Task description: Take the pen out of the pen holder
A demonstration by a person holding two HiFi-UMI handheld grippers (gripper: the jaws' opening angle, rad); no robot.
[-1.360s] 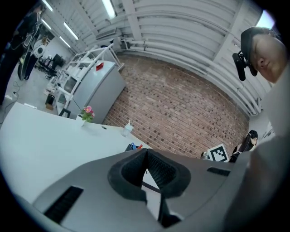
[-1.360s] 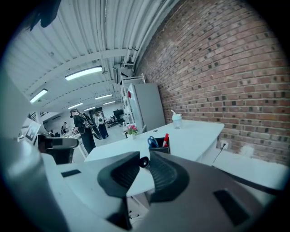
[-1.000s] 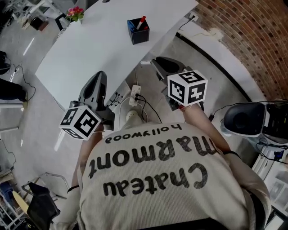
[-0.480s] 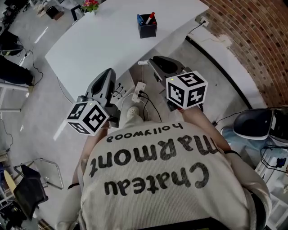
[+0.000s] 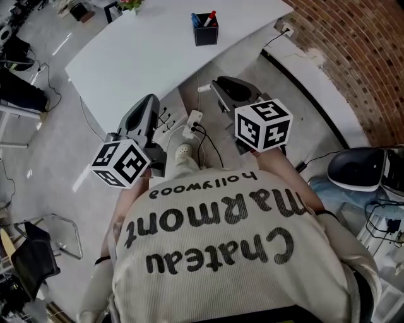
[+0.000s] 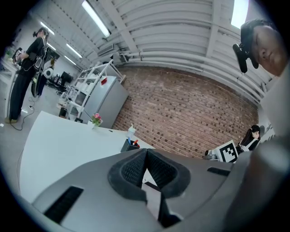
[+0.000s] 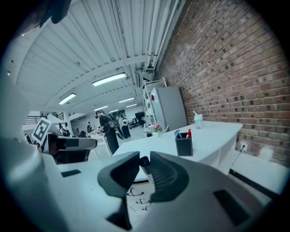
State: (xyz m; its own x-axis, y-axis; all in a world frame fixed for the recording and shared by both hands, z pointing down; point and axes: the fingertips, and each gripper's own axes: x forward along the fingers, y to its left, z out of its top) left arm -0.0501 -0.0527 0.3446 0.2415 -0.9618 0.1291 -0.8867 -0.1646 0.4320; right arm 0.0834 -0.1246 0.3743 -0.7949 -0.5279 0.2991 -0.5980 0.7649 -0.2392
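A dark square pen holder (image 5: pixel 205 33) stands on the white table (image 5: pixel 145 57), well ahead of both grippers. A red pen (image 5: pixel 210 16) and a blue one stick out of it. The holder also shows small in the left gripper view (image 6: pixel 130 146) and in the right gripper view (image 7: pixel 184 146), where the red pen (image 7: pixel 188 133) is plain. My left gripper (image 5: pixel 150 101) hangs before the table's near edge, its pads meeting with nothing between them (image 6: pixel 146 154). My right gripper (image 5: pixel 221 83) is level with it at the right, its jaws a narrow gap apart and empty (image 7: pixel 145 161).
A power strip with cables (image 5: pixel 192 123) lies on the floor under the table edge. A flower pot (image 5: pixel 130 5) and a cup (image 7: pixel 198 120) stand on the table. A brick wall (image 5: pixel 353 57) runs along the right, with a dark chair (image 5: pixel 353 167) near it. A person (image 6: pixel 27 77) stands far off.
Both grippers have drifted forward toward the table's near edge, and the head view has shifted with them. Neither gripper's jaws have changed.
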